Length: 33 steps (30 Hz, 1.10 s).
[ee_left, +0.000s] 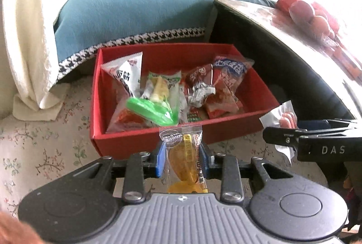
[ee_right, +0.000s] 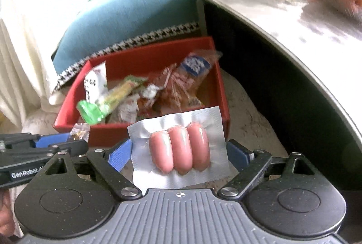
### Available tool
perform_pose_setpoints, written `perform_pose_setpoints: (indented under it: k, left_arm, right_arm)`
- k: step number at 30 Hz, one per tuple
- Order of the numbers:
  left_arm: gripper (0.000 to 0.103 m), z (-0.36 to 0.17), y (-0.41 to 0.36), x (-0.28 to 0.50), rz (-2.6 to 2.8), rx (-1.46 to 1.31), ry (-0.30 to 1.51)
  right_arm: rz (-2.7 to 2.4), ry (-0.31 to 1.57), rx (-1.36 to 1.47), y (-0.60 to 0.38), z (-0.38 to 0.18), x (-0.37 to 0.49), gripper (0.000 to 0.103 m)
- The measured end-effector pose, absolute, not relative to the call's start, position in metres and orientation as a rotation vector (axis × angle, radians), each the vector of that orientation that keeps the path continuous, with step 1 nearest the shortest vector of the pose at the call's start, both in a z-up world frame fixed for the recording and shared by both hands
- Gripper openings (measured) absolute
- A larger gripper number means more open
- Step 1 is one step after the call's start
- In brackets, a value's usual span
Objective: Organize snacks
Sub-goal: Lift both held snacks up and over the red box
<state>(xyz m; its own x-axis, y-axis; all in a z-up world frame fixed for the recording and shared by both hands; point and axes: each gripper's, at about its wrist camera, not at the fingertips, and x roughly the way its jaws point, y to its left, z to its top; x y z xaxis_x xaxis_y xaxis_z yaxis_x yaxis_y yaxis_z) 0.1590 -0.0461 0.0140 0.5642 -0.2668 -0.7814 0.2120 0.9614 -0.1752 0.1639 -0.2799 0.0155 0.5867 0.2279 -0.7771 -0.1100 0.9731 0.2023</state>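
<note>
Currently, left wrist view: left gripper (ee_left: 182,159) pinches a small clear packet with a yellow snack (ee_left: 185,162) between its blue pads, gripped near the packet's middle, the top seal sticking out past the fingertips. Red box (ee_left: 158,137) sits on the floral floor covering (ee_left: 45,153) just beyond the gripper, already holding a pile of wrapped snacks (ee_left: 176,90), with a green-ended packet (ee_left: 149,110) on top near the front wall. Right gripper (ee_left: 294,137) shows at the right edge with a silver-backed pack poking out of it. Likely step: carry both items over the box and drop them in. To do it well, bring the packet past the front wall before letting go, since it hangs short of the rim now. Aim for the bare corner at the box's right.

Right wrist view: right gripper (ee_right: 178,153) has its jaws set wide, clamped across the width of a vacuum pack of three pink sausages (ee_right: 181,148); the blue pads touch the pack's left and right edges. The pack lies flat between the jaws, its far edge overlapping the box's near wall (ee_right: 135,130) in the picture, though it looks held above and short of it. A flat pack gripped by its edges may buckle or slip, so keep it level and release low over the pile. A dark round table (ee_right: 294,28) stands just right of the box; keep clear of it.
</note>
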Motion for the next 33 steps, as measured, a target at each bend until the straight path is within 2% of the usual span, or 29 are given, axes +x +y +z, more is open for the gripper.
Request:
perform_pose_setpoints:
  k: [33]
  left_arm:
    - [0.025, 0.038, -0.036, 0.221, -0.170, -0.039, 0.806]
  right_arm:
    - [0.185, 0.820, 0.143, -0.260, 0.028, 0.229, 0.093]
